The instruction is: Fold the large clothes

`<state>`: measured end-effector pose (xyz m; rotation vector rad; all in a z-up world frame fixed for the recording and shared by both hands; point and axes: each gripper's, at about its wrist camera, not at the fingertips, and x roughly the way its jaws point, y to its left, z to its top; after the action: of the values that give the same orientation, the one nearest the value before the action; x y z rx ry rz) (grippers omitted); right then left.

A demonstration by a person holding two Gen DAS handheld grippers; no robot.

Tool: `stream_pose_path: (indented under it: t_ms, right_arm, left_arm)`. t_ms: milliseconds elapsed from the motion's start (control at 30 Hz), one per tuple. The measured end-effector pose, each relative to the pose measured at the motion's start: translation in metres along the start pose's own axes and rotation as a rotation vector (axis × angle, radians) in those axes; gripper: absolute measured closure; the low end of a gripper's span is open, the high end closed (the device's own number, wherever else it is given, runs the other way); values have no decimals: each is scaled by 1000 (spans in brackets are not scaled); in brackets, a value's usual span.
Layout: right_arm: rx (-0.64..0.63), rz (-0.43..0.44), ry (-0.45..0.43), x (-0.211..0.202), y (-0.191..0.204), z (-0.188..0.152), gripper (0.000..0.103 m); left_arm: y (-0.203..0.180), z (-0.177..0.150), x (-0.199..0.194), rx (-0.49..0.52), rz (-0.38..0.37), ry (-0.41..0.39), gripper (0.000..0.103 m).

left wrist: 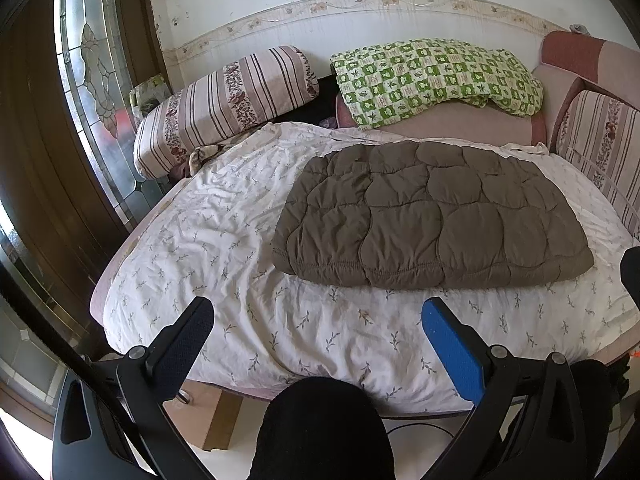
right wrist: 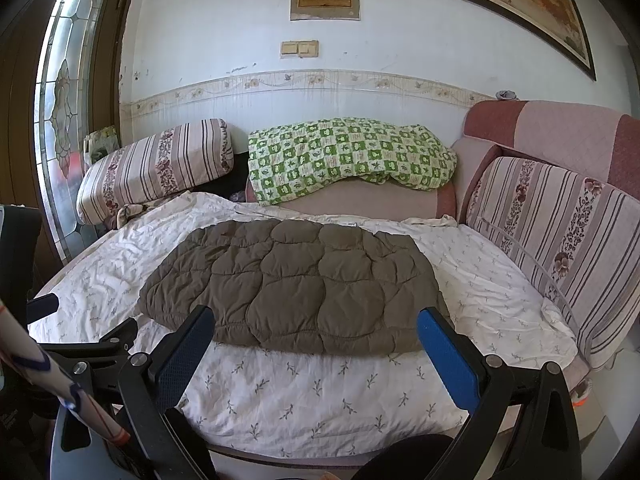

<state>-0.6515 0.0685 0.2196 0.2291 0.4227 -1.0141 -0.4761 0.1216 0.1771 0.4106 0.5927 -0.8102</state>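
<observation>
A brown quilted padded garment (left wrist: 432,216) lies folded into a flat rectangle on the white leaf-print sheet (left wrist: 224,248) of the bed. It also shows in the right wrist view (right wrist: 296,284). My left gripper (left wrist: 318,316) is open and empty, held back off the bed's front edge, short of the garment. My right gripper (right wrist: 316,324) is open and empty too, its fingertips framing the garment's near hem from a distance. The left gripper's frame shows at the left edge of the right wrist view.
A striped bolster (right wrist: 156,168) and a green checked blanket (right wrist: 348,156) lie at the bed's far end. A striped cushion (right wrist: 560,232) and pink sofa back stand on the right. A glass-panelled door (left wrist: 92,80) is on the left. A cardboard box (left wrist: 212,416) sits on the floor.
</observation>
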Motion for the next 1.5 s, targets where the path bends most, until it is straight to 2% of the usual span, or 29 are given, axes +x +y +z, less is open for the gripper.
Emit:
stream_pose_path:
  t_ms: [1500]
  right_arm:
    - [-4, 6, 9, 2, -2, -4, 0]
  left_arm:
    - [2, -1, 2, 11, -8, 11, 0]
